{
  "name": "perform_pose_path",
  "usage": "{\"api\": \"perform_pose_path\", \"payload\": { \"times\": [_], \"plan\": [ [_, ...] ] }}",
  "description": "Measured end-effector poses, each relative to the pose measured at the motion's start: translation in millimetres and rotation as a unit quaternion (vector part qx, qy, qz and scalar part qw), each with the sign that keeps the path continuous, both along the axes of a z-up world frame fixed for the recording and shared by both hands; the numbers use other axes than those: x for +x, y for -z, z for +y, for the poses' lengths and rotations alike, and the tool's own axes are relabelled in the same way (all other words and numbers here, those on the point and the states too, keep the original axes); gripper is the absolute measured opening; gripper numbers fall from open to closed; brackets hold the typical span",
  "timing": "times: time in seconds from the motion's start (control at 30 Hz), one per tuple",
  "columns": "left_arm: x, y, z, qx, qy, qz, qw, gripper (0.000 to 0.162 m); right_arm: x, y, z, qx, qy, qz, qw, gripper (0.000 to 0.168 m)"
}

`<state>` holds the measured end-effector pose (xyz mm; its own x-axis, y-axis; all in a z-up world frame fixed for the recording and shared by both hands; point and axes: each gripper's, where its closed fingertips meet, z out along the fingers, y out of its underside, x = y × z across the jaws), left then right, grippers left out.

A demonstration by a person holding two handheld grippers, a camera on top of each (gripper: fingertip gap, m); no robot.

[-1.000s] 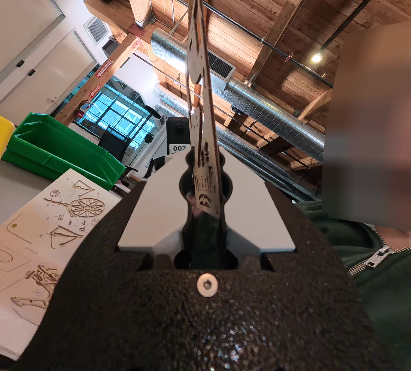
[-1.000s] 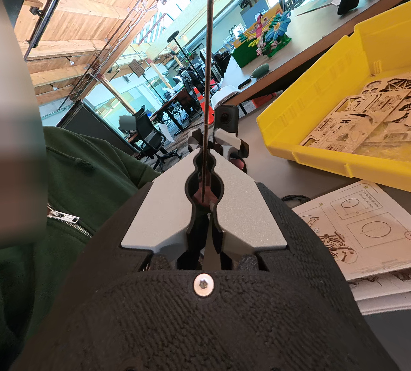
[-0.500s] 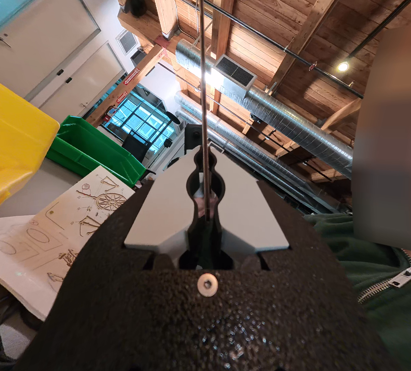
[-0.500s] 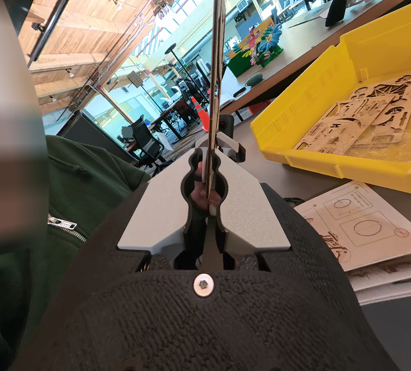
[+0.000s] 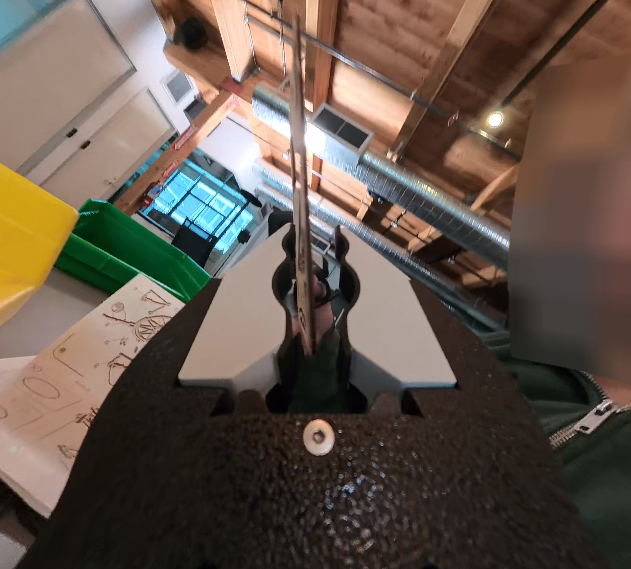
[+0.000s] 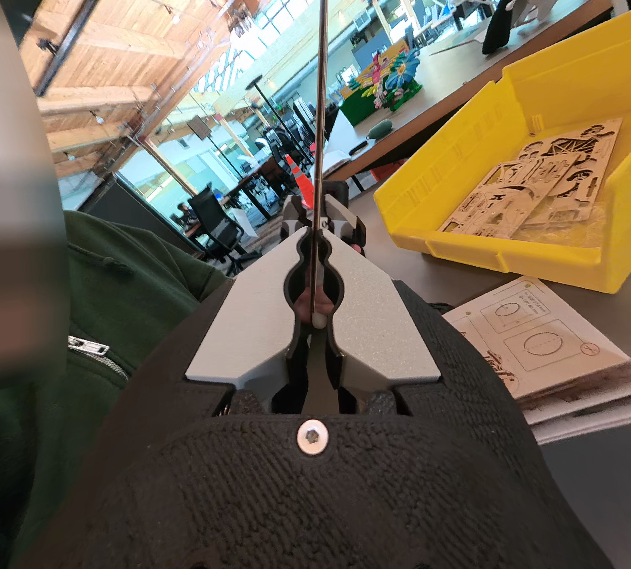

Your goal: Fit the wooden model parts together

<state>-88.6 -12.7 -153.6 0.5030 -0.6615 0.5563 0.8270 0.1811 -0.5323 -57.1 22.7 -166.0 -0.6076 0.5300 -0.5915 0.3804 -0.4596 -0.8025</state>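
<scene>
Thin laser-cut wooden sheet (image 6: 320, 115), seen edge-on in both wrist views, stands upright in the air above the tabletop (image 6: 403, 266), running from the tong tips toward 12 o'clock. Right tongs (image 6: 316, 233) are clenched on its lower edge, tips pinching both faces; a small white nub (image 6: 320, 320) sits in the gap just below the sheet's bottom end. Left tongs (image 5: 314, 231) stand released, jaws apart; the sheet (image 5: 300, 177) lies against the left jaw with a clear gap on the other side. Judgement: light, stiff along its plane, likely brittle across it; the cut-outs leave slender bridges that could snap under twist or side load. Best hold looks to be on a solid border strip, flat faces between the pads, low near the edge, not on the fretwork. Faces are smooth, so a shallow pinch may let it pivot. Left tongs would need to close squarely on the faces before any pressing. Outward: at 3 o'clock in the right view, a yellow bin (image 6: 478, 235) holds more cut wooden sheets (image 6: 532, 190); at 4 o'clock an instruction sheet (image 6: 532, 344) lies on the tabletop. Left view: a green bin (image 5: 129, 245) at 9 o'clock, beside a yellow bin corner. Green sleeve (image 6: 129, 279) of the person at 9 o'clock.
</scene>
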Motion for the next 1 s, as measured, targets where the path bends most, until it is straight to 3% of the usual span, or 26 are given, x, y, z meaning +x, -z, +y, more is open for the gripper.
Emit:
{"api": "perform_pose_path", "payload": {
  "times": [0.47, 0.57, 1.0],
  "plan": [
    [-8.8, 5.4, 1.0, -0.009, -0.008, -0.018, 1.0, 0.011, 0.3, -2.1, 12.3, -0.035, 0.014, 0.004, 0.999, 0.001],
    [-8.7, 5.6, 1.1, -0.01, -0.008, -0.017, 1.0, 0.016, 0.1, -1.3, 11.9, -0.036, 0.013, 0.002, 0.999, 0.001],
    [-7.6, 6.9, 1.9, -0.016, -0.025, 0.004, 1.0, 0.002, 1.2, 2.6, 5.6, -0.031, -0.003, -0.004, 1.0, 0.001]
  ]
}}
